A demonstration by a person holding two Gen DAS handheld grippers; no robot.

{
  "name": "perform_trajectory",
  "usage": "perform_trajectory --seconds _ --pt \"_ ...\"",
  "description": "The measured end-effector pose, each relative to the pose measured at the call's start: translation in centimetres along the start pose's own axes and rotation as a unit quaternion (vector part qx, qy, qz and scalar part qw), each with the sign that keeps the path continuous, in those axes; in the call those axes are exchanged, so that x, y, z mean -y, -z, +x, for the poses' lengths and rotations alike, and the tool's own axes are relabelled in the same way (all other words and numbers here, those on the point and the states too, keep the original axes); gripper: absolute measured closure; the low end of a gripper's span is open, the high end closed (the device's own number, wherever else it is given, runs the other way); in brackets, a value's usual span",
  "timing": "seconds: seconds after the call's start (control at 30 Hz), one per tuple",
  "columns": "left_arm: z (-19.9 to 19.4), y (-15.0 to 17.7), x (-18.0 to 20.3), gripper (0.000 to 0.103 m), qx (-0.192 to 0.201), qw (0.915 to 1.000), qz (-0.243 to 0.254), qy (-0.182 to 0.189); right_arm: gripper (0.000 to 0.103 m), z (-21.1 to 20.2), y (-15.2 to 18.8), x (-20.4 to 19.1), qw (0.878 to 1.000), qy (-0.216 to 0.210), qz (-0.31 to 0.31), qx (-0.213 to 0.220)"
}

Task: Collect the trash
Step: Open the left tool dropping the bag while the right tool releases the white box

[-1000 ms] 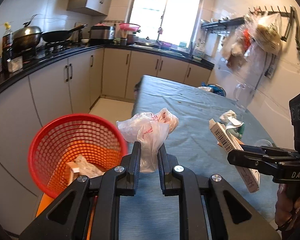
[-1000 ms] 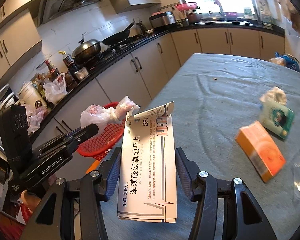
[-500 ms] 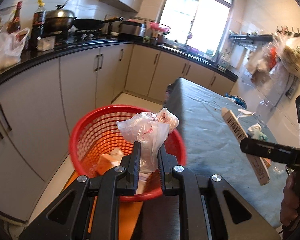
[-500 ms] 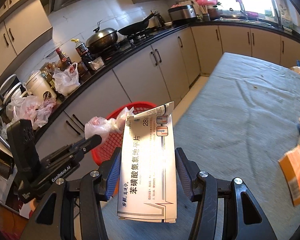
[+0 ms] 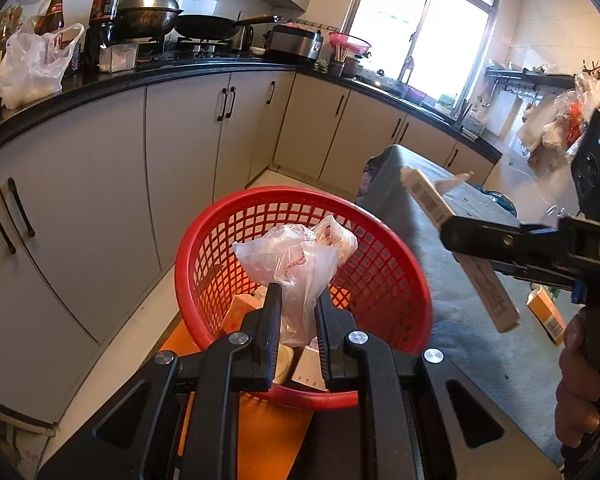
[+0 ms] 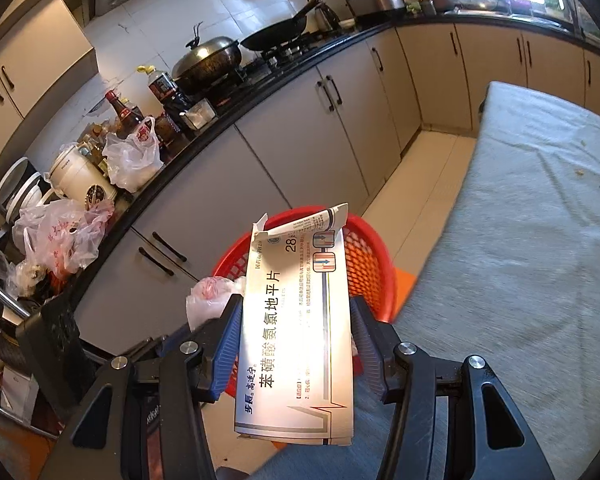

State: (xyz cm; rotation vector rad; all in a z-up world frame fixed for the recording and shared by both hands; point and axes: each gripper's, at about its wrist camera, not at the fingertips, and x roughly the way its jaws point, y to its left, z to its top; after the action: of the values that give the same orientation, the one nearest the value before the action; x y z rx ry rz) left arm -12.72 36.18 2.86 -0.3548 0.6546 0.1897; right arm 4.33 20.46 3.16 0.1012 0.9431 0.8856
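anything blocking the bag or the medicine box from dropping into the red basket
Nothing visible does. The plastic bag in the left claw hangs over the open red basket; the medicine box in the right claw is near its rim.

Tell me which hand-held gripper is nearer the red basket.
Left. The left hand-held gripper holds a plastic bag right over the red basket; the right hand-held gripper, gripping a white box, is off to the basket's side by the table.
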Motion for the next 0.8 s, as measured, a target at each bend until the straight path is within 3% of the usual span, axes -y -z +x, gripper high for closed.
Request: perform_trajectory --seconds 0.57,0.73,0.8 --pt "1.5 0.3 -0.5 0.087 -0.011 0.9998 0.003 -0.016 0.044 4.8 -0.9 0.5 1.000 0.012 0.016 -0.024" --pt "1.1 0.2 -0.5 0.078 -0.005 0.9999 -0.003 -0.014 0.044 4.4 -1.0 0.2 1.000 0.009 0.014 -0.021" --pt "0.8 0.1 -0.6 0.069 -0.003 0.9999 -0.006 -0.013 0.043 4.0 -1.0 0.1 1.000 0.008 0.010 -0.017"
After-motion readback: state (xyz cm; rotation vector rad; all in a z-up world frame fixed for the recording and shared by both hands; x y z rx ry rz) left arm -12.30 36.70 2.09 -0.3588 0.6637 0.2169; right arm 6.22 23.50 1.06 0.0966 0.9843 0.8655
